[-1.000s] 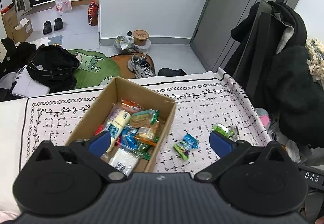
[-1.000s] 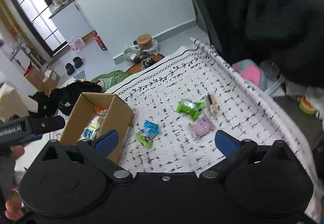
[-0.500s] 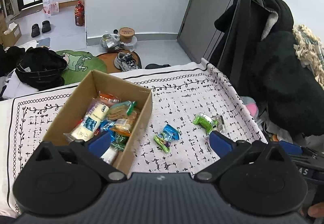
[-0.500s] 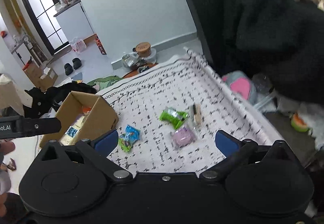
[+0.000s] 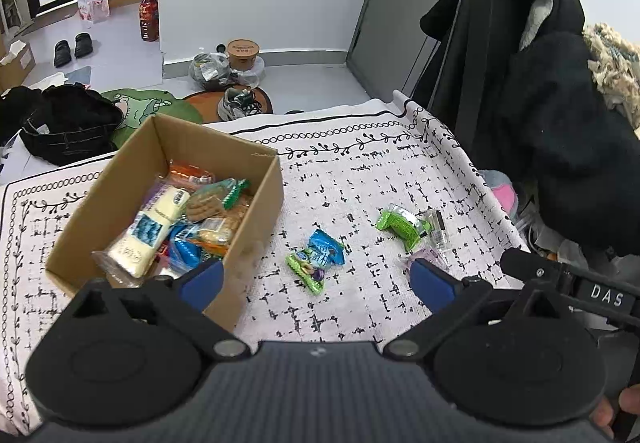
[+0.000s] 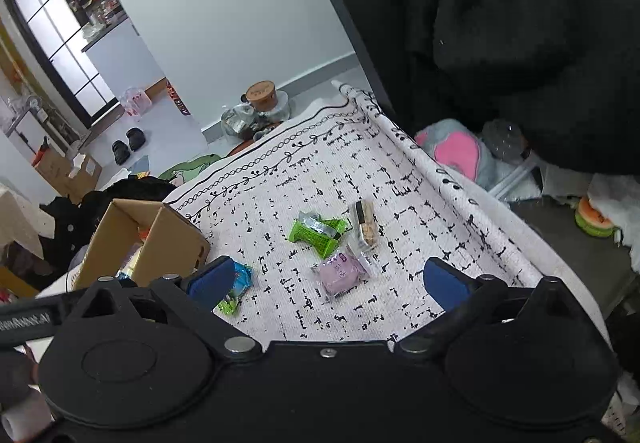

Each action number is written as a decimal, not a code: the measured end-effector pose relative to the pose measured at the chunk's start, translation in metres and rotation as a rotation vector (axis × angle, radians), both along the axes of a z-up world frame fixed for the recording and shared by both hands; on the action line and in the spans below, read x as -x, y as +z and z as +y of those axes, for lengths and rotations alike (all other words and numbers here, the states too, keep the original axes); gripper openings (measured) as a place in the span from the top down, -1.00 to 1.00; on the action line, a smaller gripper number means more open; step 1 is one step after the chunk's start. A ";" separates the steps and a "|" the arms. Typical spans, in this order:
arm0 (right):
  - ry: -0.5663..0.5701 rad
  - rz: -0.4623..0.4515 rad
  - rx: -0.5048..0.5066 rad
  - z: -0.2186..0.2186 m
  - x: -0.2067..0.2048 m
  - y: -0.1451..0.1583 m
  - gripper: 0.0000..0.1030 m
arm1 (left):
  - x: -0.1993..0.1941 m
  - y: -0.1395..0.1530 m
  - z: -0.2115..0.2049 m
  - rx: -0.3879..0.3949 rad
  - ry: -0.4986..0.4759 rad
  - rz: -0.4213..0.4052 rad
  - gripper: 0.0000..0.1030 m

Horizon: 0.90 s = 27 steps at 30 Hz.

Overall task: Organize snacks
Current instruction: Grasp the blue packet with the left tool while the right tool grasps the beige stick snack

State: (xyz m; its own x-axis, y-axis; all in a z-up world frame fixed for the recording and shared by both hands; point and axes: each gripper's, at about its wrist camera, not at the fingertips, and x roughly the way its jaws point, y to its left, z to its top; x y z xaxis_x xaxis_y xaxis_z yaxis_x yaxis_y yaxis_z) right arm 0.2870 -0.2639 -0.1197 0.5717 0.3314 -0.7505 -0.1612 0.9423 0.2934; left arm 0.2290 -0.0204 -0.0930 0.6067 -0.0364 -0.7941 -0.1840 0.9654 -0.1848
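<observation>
A cardboard box [image 5: 256, 195] holding several snack packets stands on the left of a white patterned cloth [image 5: 360, 171]. To its right lie a blue and green packet [image 5: 318, 257], a green packet [image 5: 398, 221], a clear-wrapped bar [image 5: 436, 229] and a purple packet [image 6: 340, 275]. My left gripper [image 5: 316, 281] hovers open above the cloth, just in front of the blue and green packet. My right gripper [image 6: 328, 279] is open too, with the purple packet lying between its fingers below. The box [image 6: 156, 239], green packet [image 6: 320, 233] and bar [image 6: 366, 223] also show there.
The cloth's right edge [image 6: 440, 171] drops off beside a pink and grey cushion [image 6: 456, 151] and dark coats [image 5: 560, 115]. Beyond the far edge are shoes [image 5: 236, 105], a tub [image 5: 242, 53], bags [image 5: 68, 123] and a green mat [image 5: 148, 107] on the floor.
Both grippers have shifted right and lowered toward the loose packets. The box has slid left in the left wrist view; the purple packet now lies between the right fingers.
</observation>
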 end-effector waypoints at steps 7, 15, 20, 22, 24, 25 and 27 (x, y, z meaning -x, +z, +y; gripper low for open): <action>-0.025 0.027 -0.001 -0.004 -0.016 -0.008 -0.68 | -0.018 -0.020 -0.011 0.004 -0.011 0.025 -0.53; -0.008 0.059 0.018 0.000 -0.030 -0.023 -0.38 | -0.047 -0.049 -0.023 0.004 -0.006 0.063 -0.10; -0.008 0.095 0.020 0.001 -0.041 -0.032 -0.36 | -0.063 -0.071 -0.027 0.007 0.000 0.102 -0.02; -0.001 0.098 0.015 0.005 -0.048 -0.035 -0.36 | -0.067 -0.079 -0.028 0.003 0.003 0.117 -0.01; 0.010 0.107 0.014 0.010 -0.055 -0.039 -0.36 | -0.071 -0.085 -0.028 -0.004 0.007 0.131 -0.01; 0.016 0.111 0.019 0.012 -0.058 -0.042 -0.36 | -0.073 -0.088 -0.028 -0.008 0.008 0.138 -0.01; 0.031 0.118 0.039 0.018 -0.064 -0.048 -0.35 | -0.077 -0.094 -0.028 -0.015 0.004 0.150 -0.01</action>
